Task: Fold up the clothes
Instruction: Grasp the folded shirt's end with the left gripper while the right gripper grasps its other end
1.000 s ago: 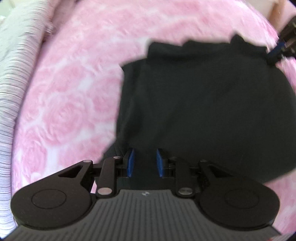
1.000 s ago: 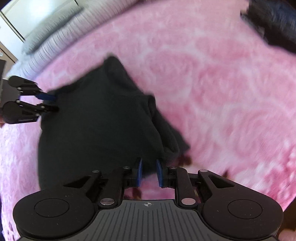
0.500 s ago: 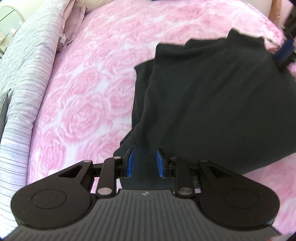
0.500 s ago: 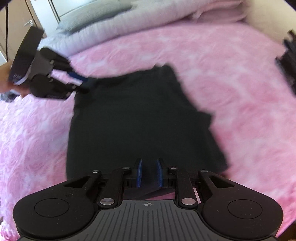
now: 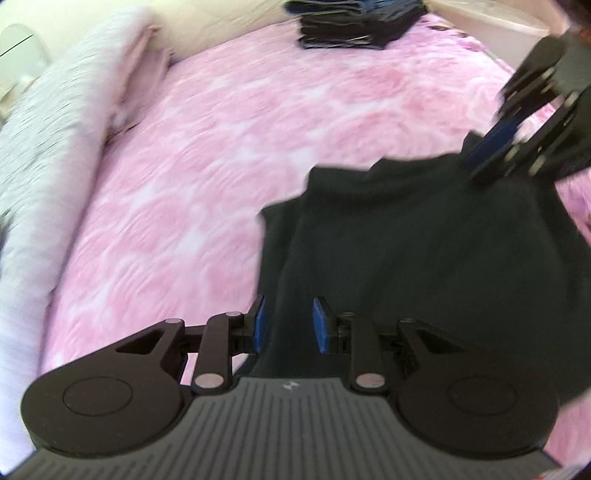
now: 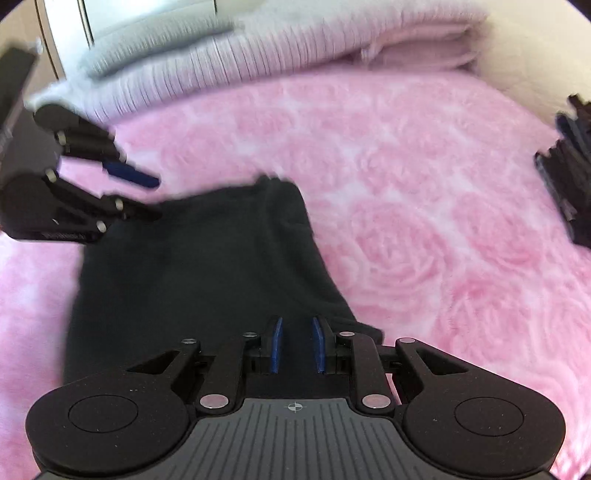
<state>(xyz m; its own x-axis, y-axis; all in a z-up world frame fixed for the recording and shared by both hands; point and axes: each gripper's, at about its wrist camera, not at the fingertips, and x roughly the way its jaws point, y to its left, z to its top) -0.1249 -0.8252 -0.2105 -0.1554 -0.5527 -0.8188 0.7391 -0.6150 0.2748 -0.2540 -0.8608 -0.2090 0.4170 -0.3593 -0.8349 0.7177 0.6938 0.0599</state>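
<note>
Both the left hand-held gripper (image 5: 287,325) and right hand-held gripper (image 6: 297,345) stand parted over the black garment (image 6: 199,266) on the pink bed (image 6: 424,206)

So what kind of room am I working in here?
Most likely a bedroom: the black garment lies on a bed with a pink rose-patterned blanket, a rolled striped duvet behind, and stacked folded clothes.

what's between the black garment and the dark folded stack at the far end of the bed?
Only bare pink rose-patterned blanket between the black fabric garment and the dark folded clothes stack, per the left wrist view.
</note>
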